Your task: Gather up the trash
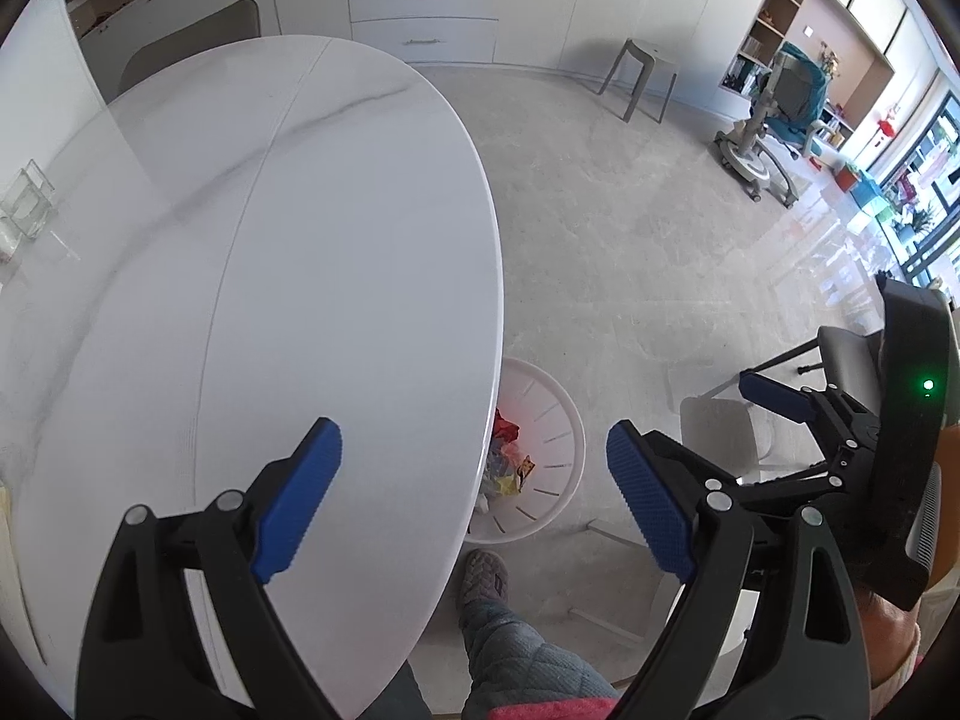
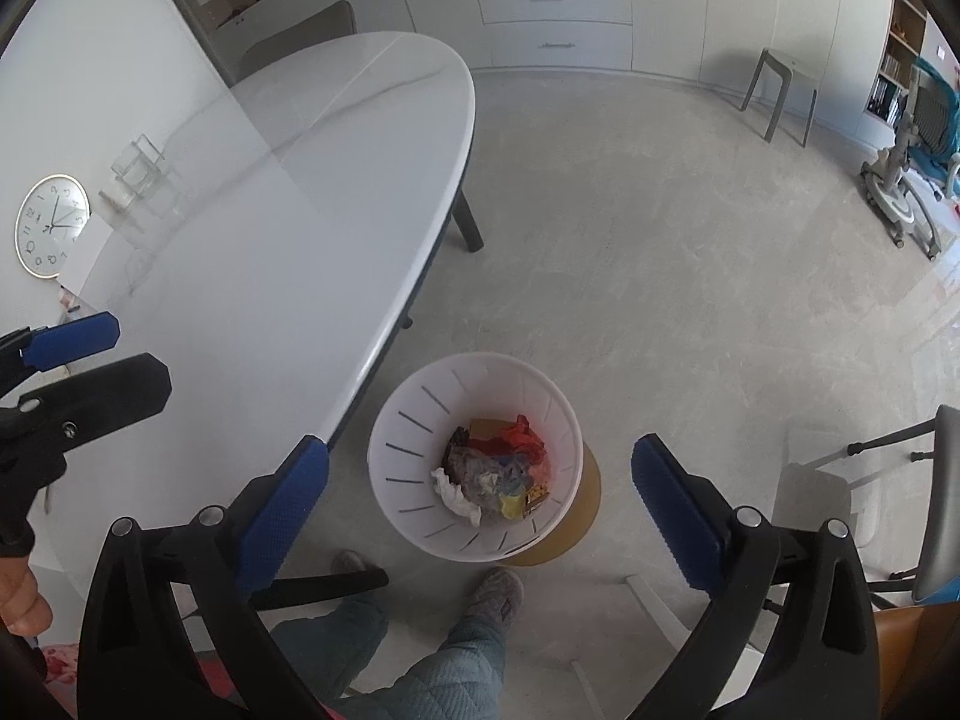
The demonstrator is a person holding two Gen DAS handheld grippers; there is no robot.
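Observation:
A white slotted waste bin (image 2: 396, 456) stands on the floor by the table's edge, holding crumpled wrappers and paper (image 2: 492, 471). It also shows in the left wrist view (image 1: 561, 438), half hidden under the tabletop. My right gripper (image 2: 480, 492) is open and empty, high above the bin. My left gripper (image 1: 474, 498) is open and empty, over the edge of the white marble table (image 1: 270, 270). The left gripper also shows at the left of the right wrist view (image 2: 78, 354). The right gripper shows at the right of the left wrist view (image 1: 774, 396).
A glass box (image 2: 141, 171) and a round clock (image 2: 51, 225) lie at the table's far left. The person's legs and slippers (image 2: 498, 597) are below the bin. A grey stool (image 2: 780, 90) and white cabinets stand across the floor. A chair (image 2: 936, 510) is at the right.

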